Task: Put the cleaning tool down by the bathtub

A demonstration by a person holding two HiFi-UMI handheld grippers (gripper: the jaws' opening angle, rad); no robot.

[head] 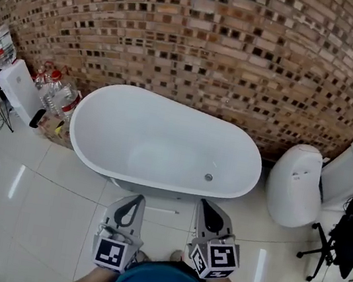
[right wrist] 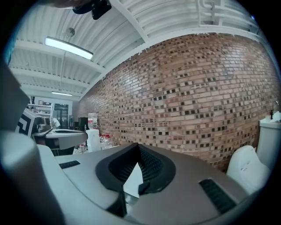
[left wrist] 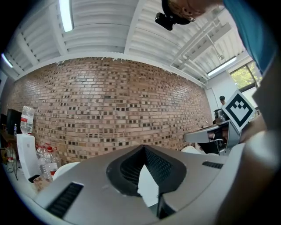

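The cleaning tool seems to be the thin, pale rod [head: 161,210] lying flat on the glossy white floor tiles [head: 39,201]. It is just in front of the base of the white oval freestanding bathtub [head: 156,140]. It is too faint to make out further.

It lies between the two grippers, and neither touches it. The left gripper [head: 135,198] has its grey jaws closed together on nothing, and its own view shows only a narrow wedge of gap [left wrist: 142,149]. The right gripper [head: 207,204] is likewise clenched and empty [right wrist: 137,146]. Both point towards the tub, which has a small metal drain [head: 208,177] in it.

Behind the tub stands a mottled brown brick wall [head: 214,36]. A white toilet [head: 296,184] sits to the right and clear plastic bottles [head: 54,93] to the left.
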